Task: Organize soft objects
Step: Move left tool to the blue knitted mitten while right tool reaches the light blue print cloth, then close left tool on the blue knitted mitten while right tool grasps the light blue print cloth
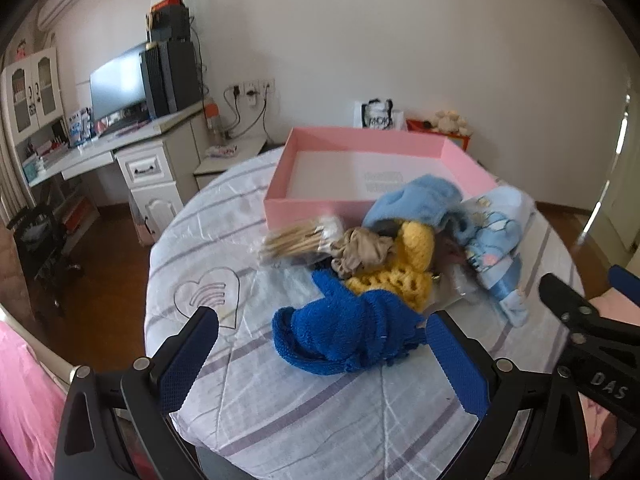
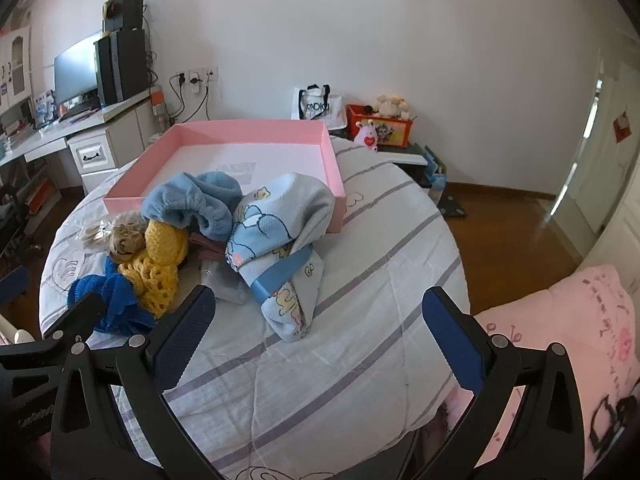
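Behind the pink tray (image 2: 332,168), white bag (image 2: 316,106) lettered "RADICI", soft pile (image 2: 200,232) heaped on bed (image 2: 360,300), left gripper (image 1: 320,344) and right gripper (image 2: 318,320) jaws spread wide, nothing held.

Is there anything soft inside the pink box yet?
No, the pink box shows only its bare white bottom, and the soft things such as the yellow knit lie outside it on the striped sheet.

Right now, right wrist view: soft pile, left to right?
Dark blue knitted cloth → yellow crocheted piece → fluffy light blue fleece → pale blue cartoon-print blanket with blue ribbon.
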Demonstrator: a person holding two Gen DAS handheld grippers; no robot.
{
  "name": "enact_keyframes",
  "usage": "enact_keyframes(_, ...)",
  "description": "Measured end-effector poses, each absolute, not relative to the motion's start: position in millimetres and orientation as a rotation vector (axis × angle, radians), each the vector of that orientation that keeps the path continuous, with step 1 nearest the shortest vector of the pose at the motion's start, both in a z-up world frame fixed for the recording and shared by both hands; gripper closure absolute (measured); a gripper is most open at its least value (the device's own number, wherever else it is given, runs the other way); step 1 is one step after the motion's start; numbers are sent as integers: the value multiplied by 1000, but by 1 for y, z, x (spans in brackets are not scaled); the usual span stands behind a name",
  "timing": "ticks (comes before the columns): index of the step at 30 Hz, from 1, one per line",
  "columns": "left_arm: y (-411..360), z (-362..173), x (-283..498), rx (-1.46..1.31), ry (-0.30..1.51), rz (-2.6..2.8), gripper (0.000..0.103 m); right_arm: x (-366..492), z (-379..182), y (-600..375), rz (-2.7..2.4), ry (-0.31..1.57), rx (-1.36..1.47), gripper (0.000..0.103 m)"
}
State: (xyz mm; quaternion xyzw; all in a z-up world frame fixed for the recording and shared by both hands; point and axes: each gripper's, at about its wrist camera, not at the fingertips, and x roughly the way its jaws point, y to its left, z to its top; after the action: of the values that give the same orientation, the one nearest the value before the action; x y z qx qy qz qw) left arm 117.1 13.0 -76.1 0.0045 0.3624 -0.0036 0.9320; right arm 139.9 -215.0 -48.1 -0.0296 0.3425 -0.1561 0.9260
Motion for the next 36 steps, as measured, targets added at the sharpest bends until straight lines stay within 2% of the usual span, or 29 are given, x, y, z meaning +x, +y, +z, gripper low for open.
enact_keyframes(13,23,-110,162,-52,870,-79,2,166,-74,-231,-326,798,-23,0)
enact_keyframes(14,23,-115,164,-66,889,-105,4,168,-77,-232,-324,807,-19,0)
enact_keyframes(19,26,-123,170,-68,899,-139,35,177,-89,-233,-326,850,-17,0)
enact_keyframes(20,28,-122,170,-74,897,-146,47,178,-89,-233,-325,851,-17,0)
enact_keyframes(21,31,-121,168,-86,897,-158,52,179,-90,-232,-323,854,-16,0)
enact_keyframes(26,48,-111,158,-78,861,-106,60,183,-88,-230,-316,849,-18,0)
enact_keyframes(36,65,-105,153,-98,843,-63,60,210,-83,-229,-293,832,-13,0)
